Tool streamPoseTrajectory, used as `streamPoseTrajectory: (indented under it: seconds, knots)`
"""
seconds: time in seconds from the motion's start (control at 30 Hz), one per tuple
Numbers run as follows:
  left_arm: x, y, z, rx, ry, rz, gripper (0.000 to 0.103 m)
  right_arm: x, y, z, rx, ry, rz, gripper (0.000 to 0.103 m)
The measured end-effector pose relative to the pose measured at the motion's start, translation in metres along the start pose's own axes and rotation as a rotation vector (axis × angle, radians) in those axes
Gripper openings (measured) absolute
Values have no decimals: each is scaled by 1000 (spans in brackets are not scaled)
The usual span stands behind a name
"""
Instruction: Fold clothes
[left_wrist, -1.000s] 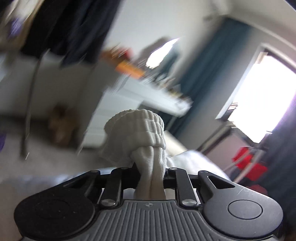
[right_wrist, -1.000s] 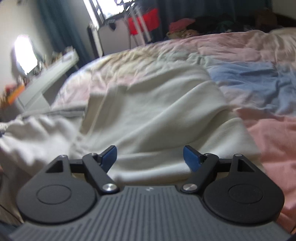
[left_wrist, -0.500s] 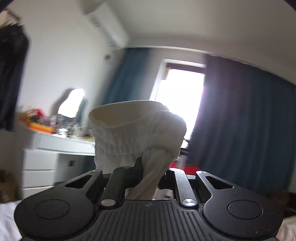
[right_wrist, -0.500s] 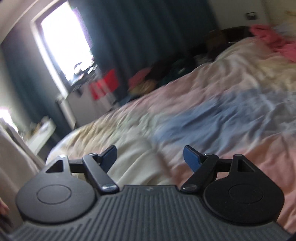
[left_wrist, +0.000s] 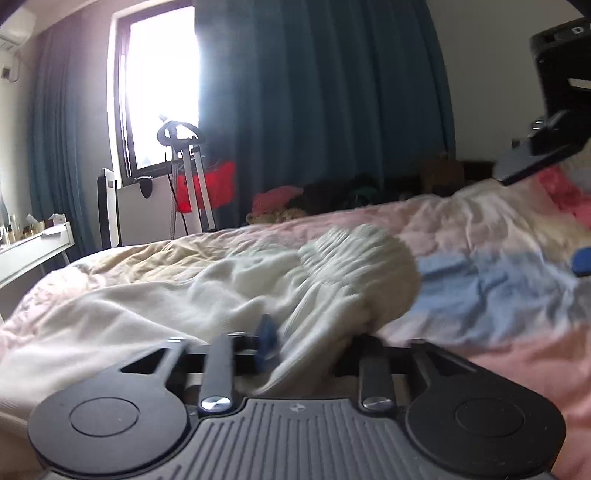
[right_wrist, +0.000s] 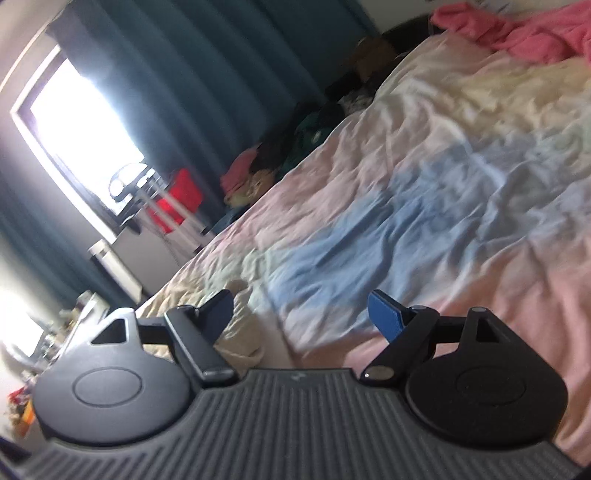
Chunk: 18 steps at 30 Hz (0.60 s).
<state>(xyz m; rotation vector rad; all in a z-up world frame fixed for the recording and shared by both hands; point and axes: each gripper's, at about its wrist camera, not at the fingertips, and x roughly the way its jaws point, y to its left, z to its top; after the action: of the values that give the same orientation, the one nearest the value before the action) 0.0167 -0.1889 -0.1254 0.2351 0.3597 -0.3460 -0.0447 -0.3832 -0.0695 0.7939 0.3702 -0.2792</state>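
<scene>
A cream knit sweater (left_wrist: 207, 295) lies rumpled on the pastel bed cover (left_wrist: 480, 288). Its ribbed cuff (left_wrist: 354, 273) bulges up just in front of my left gripper (left_wrist: 310, 343), which is shut on a fold of the sleeve. One blue pad (left_wrist: 266, 341) shows beside the cloth. My right gripper (right_wrist: 301, 314) is open and empty, tilted, over the blue and pink patches of the bed cover (right_wrist: 424, 206). A bit of the cream sweater (right_wrist: 240, 336) shows at its lower left. The right gripper's body also shows at the top right of the left wrist view (left_wrist: 554, 96).
A pink garment (right_wrist: 517, 29) lies at the far end of the bed. Dark clothes and a stuffed toy (left_wrist: 332, 199) are piled by the blue curtain (left_wrist: 325, 92). A white desk (left_wrist: 33, 251) stands at left, a red chair (left_wrist: 207, 184) under the window.
My left gripper has swung down from pointing at the ceiling and window to the bed, carrying the sleeve cuff onto the sweater. My right gripper has lifted and tilted away from the sweater.
</scene>
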Motion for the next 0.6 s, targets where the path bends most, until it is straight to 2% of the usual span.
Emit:
streamPoseTrajectory:
  seconds: [0.03,0.1,0.17,0.23,0.37,0.5,0.6]
  knots:
    - [-3,6,0,0,23,-22,78,3,0,-1,13,23,27,83]
    - [-13,22,-1,-10,69,-88,83,12,2,-5,40,88,87,83]
    - [-24,42,2,-1,117,-115,88,22,4,-11,71,155,146,82]
    - [-33,52,9,41,139,-94,90,31,4,-19,108,215,175,82]
    - [-63,78,9,107,119,-31,96,46,10,-29,133,256,173,83]
    - [-72,98,2,83,112,52,96,61,16,-38,153,291,166,83]
    - [-77,102,3,67,126,58,97,73,23,-44,147,305,153,82]
